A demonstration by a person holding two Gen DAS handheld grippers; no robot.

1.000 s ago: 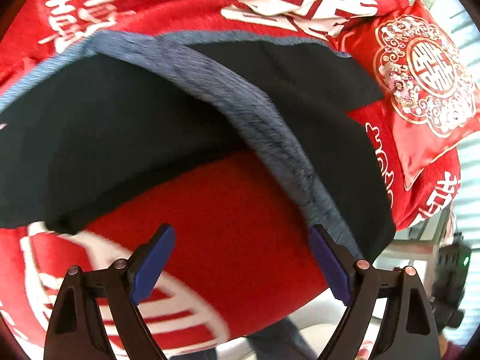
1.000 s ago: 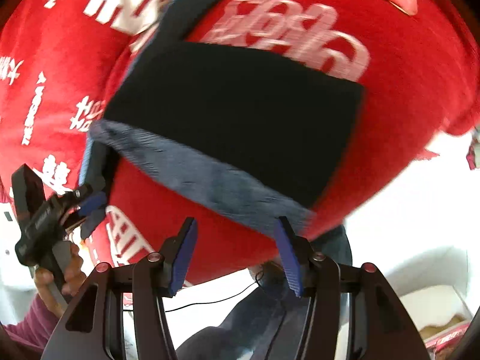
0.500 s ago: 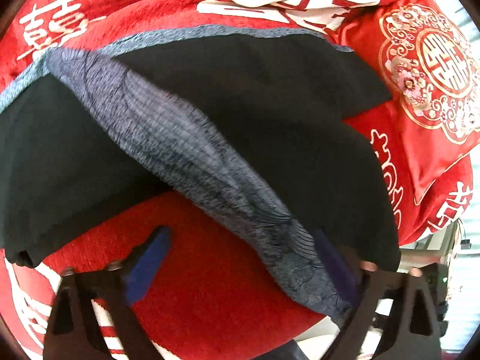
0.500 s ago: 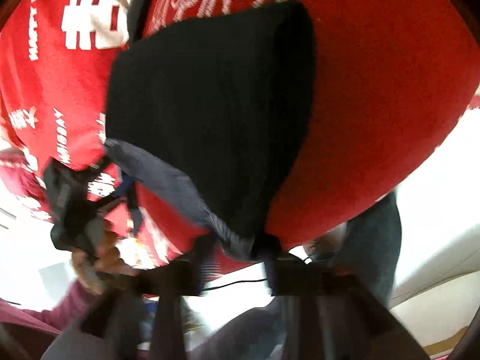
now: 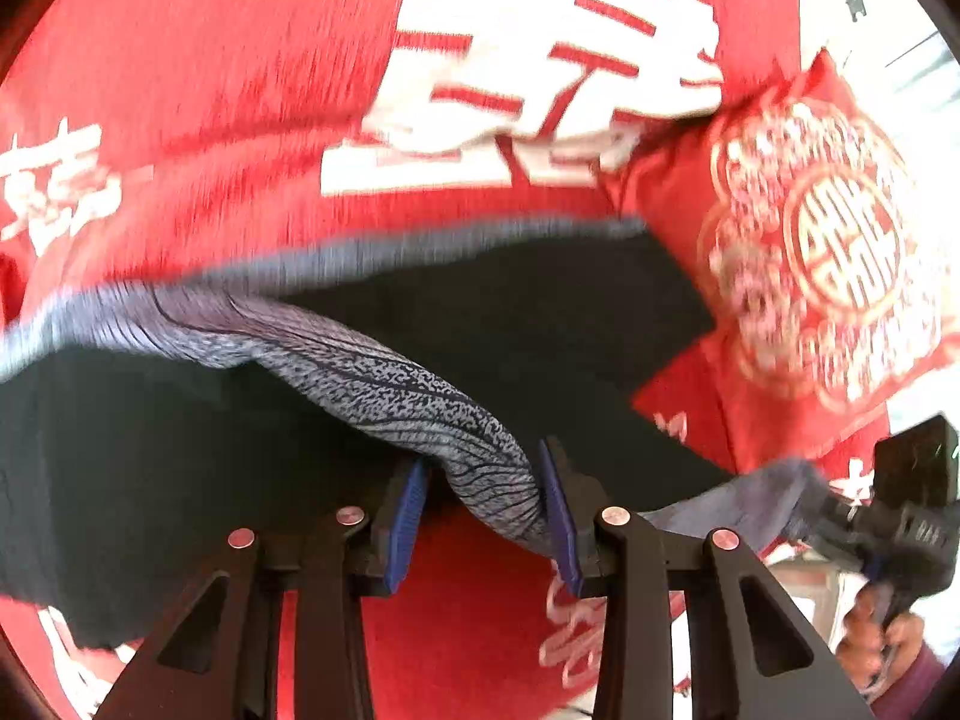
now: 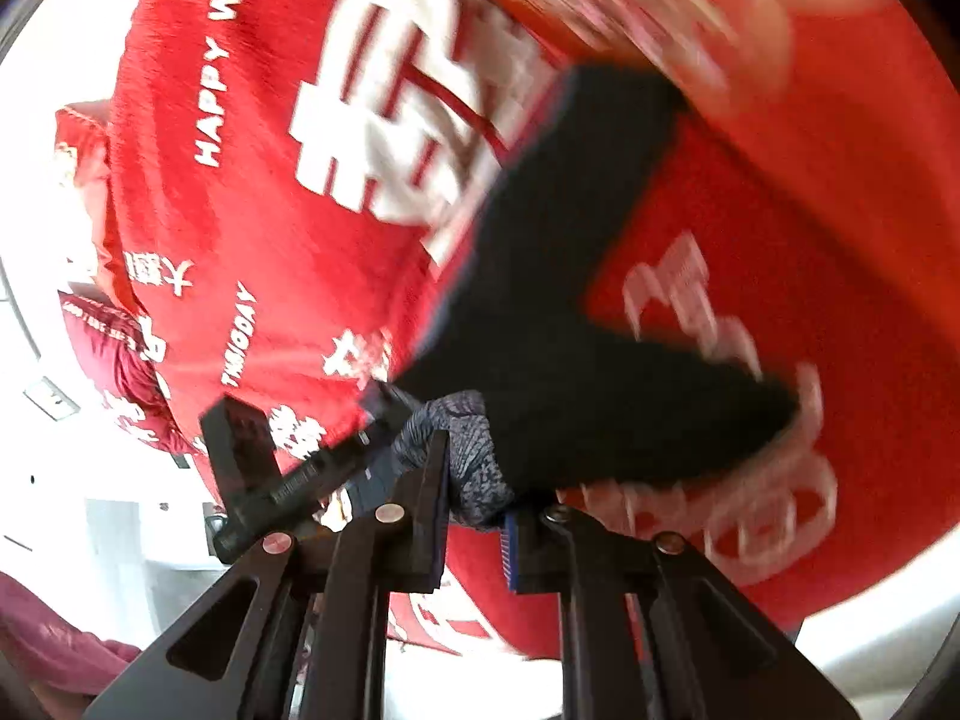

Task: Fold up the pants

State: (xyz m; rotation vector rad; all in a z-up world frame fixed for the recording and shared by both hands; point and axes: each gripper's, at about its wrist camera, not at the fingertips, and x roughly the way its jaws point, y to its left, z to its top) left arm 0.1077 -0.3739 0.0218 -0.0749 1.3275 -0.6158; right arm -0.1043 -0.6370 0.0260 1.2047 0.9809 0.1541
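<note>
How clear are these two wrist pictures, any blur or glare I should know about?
Left wrist view: the red blanket and pillow smear with motion blur, while the grey waistband near the left gripper stays sharp. Right wrist view: heavier blur on the black pants; blown-out white at the left and bottom edges; fisheye bending throughout.

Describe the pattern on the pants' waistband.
Mottled grey-and-dark speckle with thin dark lines on the waistband of the black pants; left wrist view shows it best.

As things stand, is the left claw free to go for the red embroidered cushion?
Probably not: the left claw is shut on the grey speckled waistband of the black pants, so the red embroidered cushion stays out of play until it lets go.
</note>
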